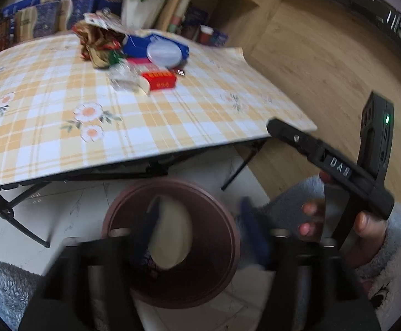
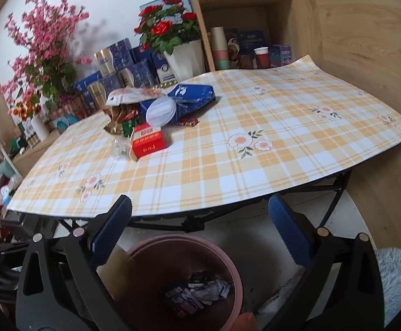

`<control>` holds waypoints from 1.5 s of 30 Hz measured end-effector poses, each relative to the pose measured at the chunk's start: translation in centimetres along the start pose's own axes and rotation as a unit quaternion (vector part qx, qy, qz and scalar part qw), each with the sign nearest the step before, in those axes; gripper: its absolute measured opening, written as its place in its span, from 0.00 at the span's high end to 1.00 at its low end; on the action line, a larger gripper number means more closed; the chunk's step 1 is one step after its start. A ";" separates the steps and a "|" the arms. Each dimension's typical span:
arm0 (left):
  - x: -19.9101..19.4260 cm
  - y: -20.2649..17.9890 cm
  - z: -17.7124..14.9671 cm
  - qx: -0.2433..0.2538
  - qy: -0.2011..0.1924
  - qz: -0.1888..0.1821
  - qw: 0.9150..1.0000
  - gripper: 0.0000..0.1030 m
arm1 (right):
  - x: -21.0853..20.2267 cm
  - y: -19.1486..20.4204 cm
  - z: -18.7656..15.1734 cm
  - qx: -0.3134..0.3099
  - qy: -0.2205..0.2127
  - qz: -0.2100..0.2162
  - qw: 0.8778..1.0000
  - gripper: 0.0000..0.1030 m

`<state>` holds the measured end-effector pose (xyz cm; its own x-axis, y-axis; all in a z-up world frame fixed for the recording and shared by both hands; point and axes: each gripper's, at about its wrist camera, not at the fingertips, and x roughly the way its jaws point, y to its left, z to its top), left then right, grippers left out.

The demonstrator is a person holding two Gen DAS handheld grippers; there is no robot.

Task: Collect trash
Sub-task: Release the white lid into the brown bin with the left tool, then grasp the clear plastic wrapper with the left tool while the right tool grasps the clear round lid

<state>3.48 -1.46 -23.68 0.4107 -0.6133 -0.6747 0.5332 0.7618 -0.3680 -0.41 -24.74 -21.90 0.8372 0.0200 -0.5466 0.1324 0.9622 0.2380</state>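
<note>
Left tool [image 1: 200, 231] spread above the brown bin [image 1: 229, 237], a pale scrap [image 1: 170, 237] loose between its pads and dropping. Right tool [image 2: 200, 226] spread, empty. Remaining trash: red carton [image 2: 148, 140], wrappers [image 2: 123, 117], blue pack [image 2: 192, 93] on tabletop [image 2: 255, 165]. Advise clearing the rim before withdrawing. Only the right view shows bin contents [image 2: 197, 293].

A folding table [image 2: 255, 165] in a yellow plaid cloth carries a trash pile at ten o'clock: red box [image 2: 148, 140], blue packet [image 2: 192, 95], round lid [image 2: 161, 111], crumpled wrappers [image 2: 119, 118].
</note>
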 end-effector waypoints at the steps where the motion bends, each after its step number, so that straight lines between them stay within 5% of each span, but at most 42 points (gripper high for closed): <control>1: -0.2 0.2 0.1 -0.006 -0.006 0.006 1.000 0.32 | 0.0 -0.1 0.0 0.003 -0.003 -0.002 1.000 0.05; 4: -1.0 1.3 0.3 -0.039 -0.032 0.055 0.997 0.14 | 0.0 -0.3 -0.1 0.013 -0.003 -0.001 1.000 0.05; 7: -1.9 2.5 0.5 -0.070 -0.057 0.067 0.994 0.10 | 0.2 -0.4 -0.2 0.019 0.002 0.007 1.000 0.05; 15: -3.3 4.5 0.6 -0.118 -0.094 0.117 0.982 0.06 | 0.1 0.2 -0.3 0.007 -0.001 0.016 1.000 0.05; 19: -3.4 4.2 0.9 -0.109 -0.104 0.173 0.973 0.06 | 0.3 0.2 -0.4 0.006 0.004 0.014 1.000 0.05; 23: -3.8 4.0 1.1 -0.095 -0.114 0.190 0.970 0.06 | 0.7 0.2 -0.3 -0.004 0.012 0.008 1.000 0.05; 30: -2.4 3.7 3.7 -0.063 -0.092 0.176 0.978 0.06 | 1.7 0.5 1.4 -0.033 0.028 -0.003 0.999 0.05; 35: 0.3 5.9 8.2 -0.115 -0.067 0.110 0.985 0.19 | 2.9 -0.9 3.4 -0.026 0.027 -0.024 0.999 0.05; 45: 8.0 8.4 14.9 -0.122 -0.027 0.113 0.986 0.24 | 6.2 -3.5 7.2 0.023 0.052 0.005 0.998 0.05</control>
<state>22.30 -3.08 -22.67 0.5408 -0.4271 -0.7247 0.2330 0.9039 -0.3588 8.13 -29.97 -20.40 0.7794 0.0607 -0.6236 0.1498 0.9484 0.2795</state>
